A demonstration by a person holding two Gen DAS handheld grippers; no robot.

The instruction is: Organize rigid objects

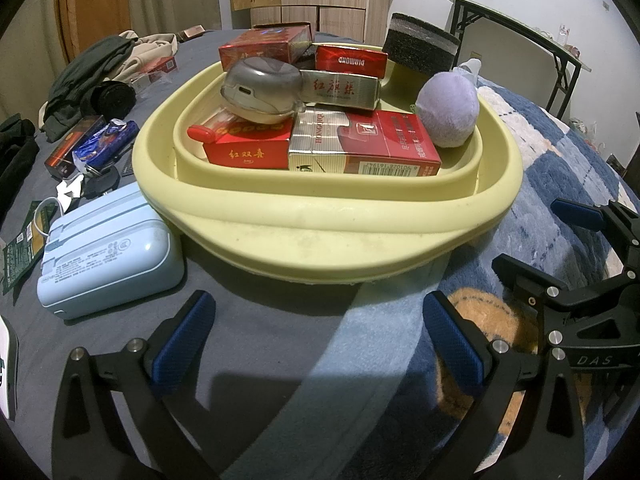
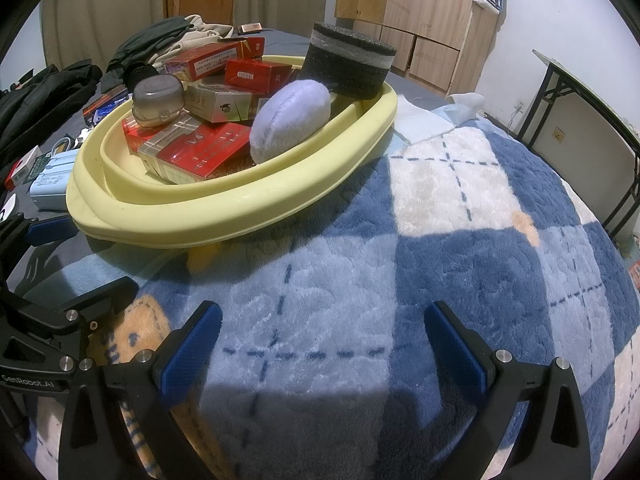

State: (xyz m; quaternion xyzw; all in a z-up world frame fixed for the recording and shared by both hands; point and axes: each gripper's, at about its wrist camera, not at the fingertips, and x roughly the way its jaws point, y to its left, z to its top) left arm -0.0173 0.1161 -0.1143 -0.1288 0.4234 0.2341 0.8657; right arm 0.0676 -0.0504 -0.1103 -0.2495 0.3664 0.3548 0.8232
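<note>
Hovering before the yellow basin — cigarette packs piled inside. Both my grippers, left and right, gape wide — nothing held.

The yellow basin is sitting on the bed, holding red boxes, a grey case and a purple puff. The left claw is hovering open before it, a blue box lying beside.

Basin floor hidden under boxes, white object cut off at edge
</note>
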